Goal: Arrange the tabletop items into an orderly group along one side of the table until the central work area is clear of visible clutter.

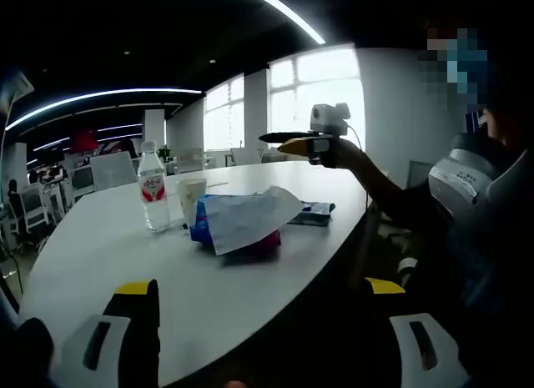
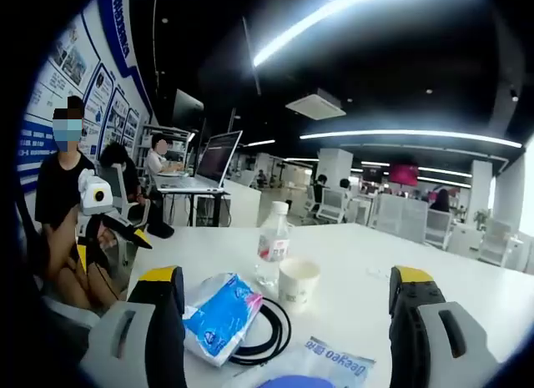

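On the white oval table [image 1: 100, 254] several items stand close together: a clear water bottle [image 1: 152, 188] with a red label, a paper cup [image 1: 191, 198], a blue-and-white tissue pack [image 1: 242, 221] and a flat blue packet [image 1: 313, 211]. My left gripper [image 1: 260, 288] hangs open at the near table edge, holding nothing. A hand holds the right gripper [image 1: 288, 142] in the air beyond the items. In the right gripper view the bottle [image 2: 272, 246], cup [image 2: 298, 281], tissue pack [image 2: 221, 313], a black cable loop [image 2: 271, 334] and the flat packet [image 2: 338, 363] lie between the wide-open jaws of the right gripper [image 2: 288, 275]. The left gripper [image 2: 113, 238] shows at the left.
The table [image 2: 375, 246] stretches bare behind the items. Office chairs and desks ring it. A laptop [image 2: 219, 154] stands on a raised desk at the back left, where people sit. Bright windows [image 1: 317, 92] lie behind the table's far end.
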A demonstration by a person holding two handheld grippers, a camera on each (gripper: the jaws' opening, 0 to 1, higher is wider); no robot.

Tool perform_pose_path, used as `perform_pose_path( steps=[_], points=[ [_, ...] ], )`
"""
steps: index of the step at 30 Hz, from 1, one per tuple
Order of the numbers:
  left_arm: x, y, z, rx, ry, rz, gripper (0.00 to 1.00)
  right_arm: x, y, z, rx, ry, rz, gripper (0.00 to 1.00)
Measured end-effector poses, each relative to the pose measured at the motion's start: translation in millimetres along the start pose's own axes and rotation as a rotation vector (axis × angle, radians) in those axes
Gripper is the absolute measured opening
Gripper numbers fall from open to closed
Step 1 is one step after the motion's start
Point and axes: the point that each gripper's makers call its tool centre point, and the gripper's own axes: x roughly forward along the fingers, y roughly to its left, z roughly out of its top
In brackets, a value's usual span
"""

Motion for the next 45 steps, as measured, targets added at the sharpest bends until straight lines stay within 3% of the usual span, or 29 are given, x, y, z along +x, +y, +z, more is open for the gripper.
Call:
perform_pose_path(
  steps=[9,25,34,40,45],
  points=[
    [15,2.7,4.7,0.007,0.004,-0.013,1.00,-30,0,-0.5,0.005,-0.026,-0.020,1.00],
    [43,-0.8,20.2,0.035,-0.006,-0.042,1.00,-66,10,-28.3,0.020,0.017,-0.048,0.99],
    [69,-13.9,51.7,0.120,-0.008,-0.126,1.00,-90,28,-42.0,0.021,0.032,-0.074,0.99],
    [89,-18.9,75.9,0.162,-0.041,-0.171,1.00,-102,36,-53.2,0.027,0.048,-0.100,0.99],
    [103,-24.1,80.6,0.178,-0.026,-0.205,0.99,-111,38,-59.3,0.045,0.054,-0.126,0.97]
  ],
)
